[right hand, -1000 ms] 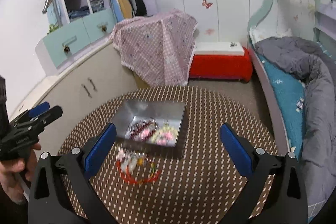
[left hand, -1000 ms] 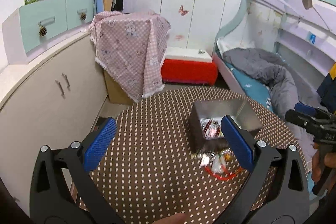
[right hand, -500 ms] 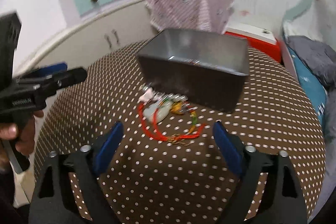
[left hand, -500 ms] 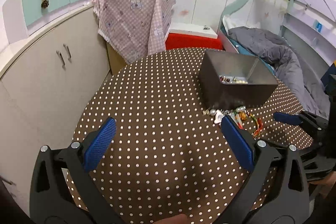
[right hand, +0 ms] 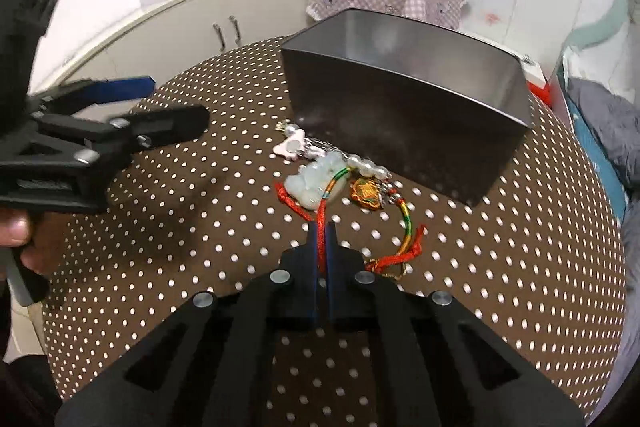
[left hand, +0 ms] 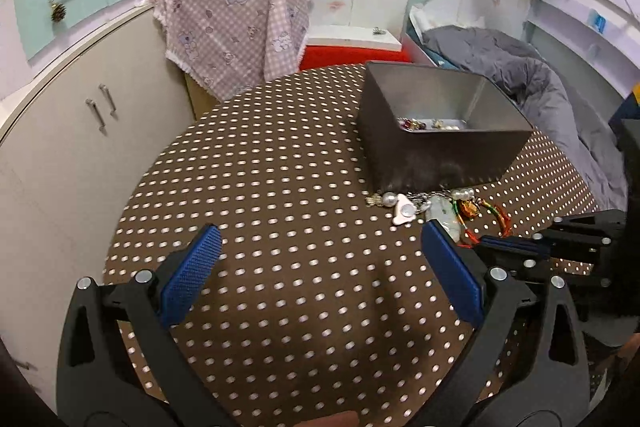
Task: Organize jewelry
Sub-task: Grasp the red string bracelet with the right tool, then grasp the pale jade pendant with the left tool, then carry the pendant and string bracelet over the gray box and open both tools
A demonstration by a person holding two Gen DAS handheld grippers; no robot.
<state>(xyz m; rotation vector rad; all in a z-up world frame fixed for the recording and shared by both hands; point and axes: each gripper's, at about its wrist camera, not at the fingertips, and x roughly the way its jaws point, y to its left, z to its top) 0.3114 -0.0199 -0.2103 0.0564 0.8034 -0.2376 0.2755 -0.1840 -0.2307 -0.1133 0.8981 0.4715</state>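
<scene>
A heap of jewelry point(left hand: 432, 205) lies on the dotted brown table point(left hand: 280, 187) against the near wall of a grey metal tin point(left hand: 440, 155). The tin holds several more pieces. In the right wrist view the heap shows a pale jade pendant point(right hand: 316, 183), pearls, a gold charm and a red cord point(right hand: 320, 215). My right gripper point(right hand: 321, 227) is shut on that red cord, low over the table point(right hand: 200, 227) in front of the tin point(right hand: 400, 131). My left gripper point(left hand: 319, 231) hovers open and empty to the left of the heap. It also shows in the right wrist view as the left gripper point(right hand: 176, 99).
A cream cabinet point(left hand: 80, 131) curves along the left. Behind the table stand a box draped in pink checked cloth point(left hand: 236, 27) and a red box point(left hand: 352, 55). A bed with a grey blanket point(left hand: 540, 87) lies at the right. A hand point(right hand: 16, 231) holds the left gripper.
My right gripper has dropped toward the table and closed from wide open onto the red cord. My left gripper has sunk closer to the table and still stands open.
</scene>
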